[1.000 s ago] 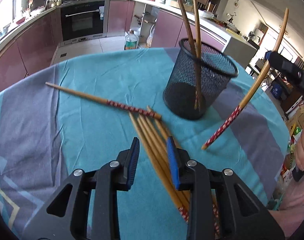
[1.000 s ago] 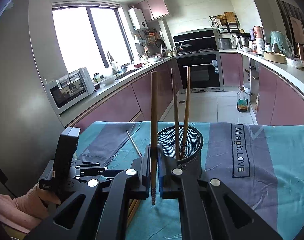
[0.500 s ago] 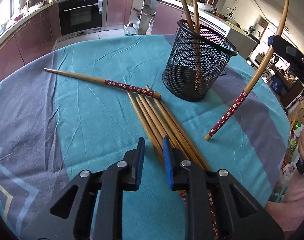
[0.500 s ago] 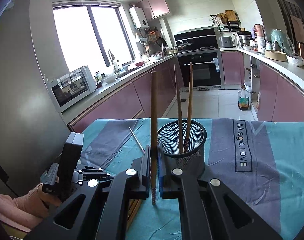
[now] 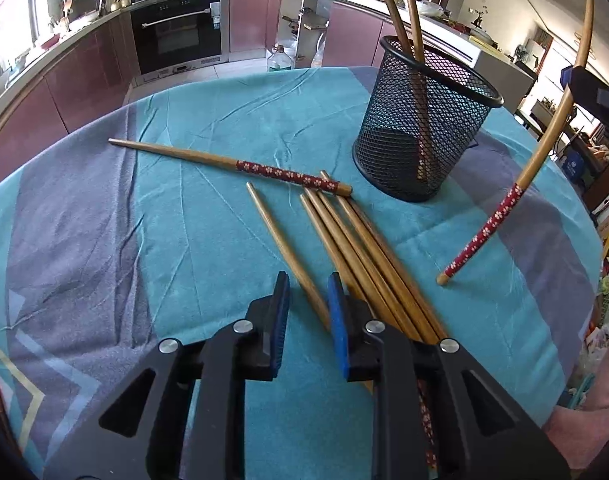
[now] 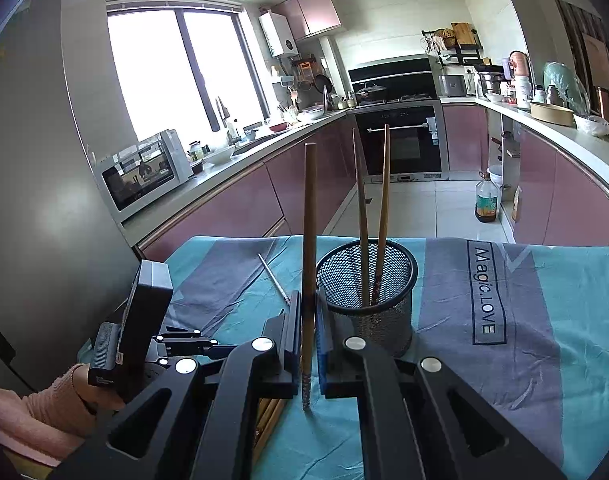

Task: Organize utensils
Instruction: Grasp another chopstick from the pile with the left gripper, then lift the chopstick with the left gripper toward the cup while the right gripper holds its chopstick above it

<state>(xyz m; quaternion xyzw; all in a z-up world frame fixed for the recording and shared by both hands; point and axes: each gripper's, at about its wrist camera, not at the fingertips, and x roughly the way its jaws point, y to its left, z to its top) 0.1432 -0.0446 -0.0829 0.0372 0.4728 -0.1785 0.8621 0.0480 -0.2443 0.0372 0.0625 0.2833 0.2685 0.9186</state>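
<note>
Teal-and-grey tablecloth [image 5: 184, 208] fills the foreground, purple kitchen cabinets behind. Landmark is the black mesh cup [image 5: 420, 120], two chopsticks standing inside it. Just in front of the cup, loose chopsticks [image 5: 356, 252] lie fanned on the cloth. The left gripper [image 5: 307, 300] hovers spread over the nearest one. The right gripper [image 6: 307, 320], beside the cup, pinches one upright chopstick [image 6: 309, 240] above the cloth.

Only readable thing I'm seeing is "Magic.LOVE", sitting in a dark outlined box on the grey stripe of the tablecloth [image 6: 484, 292], running sideways. Oil bottle label and appliance markings are coming out too blurry.
</note>
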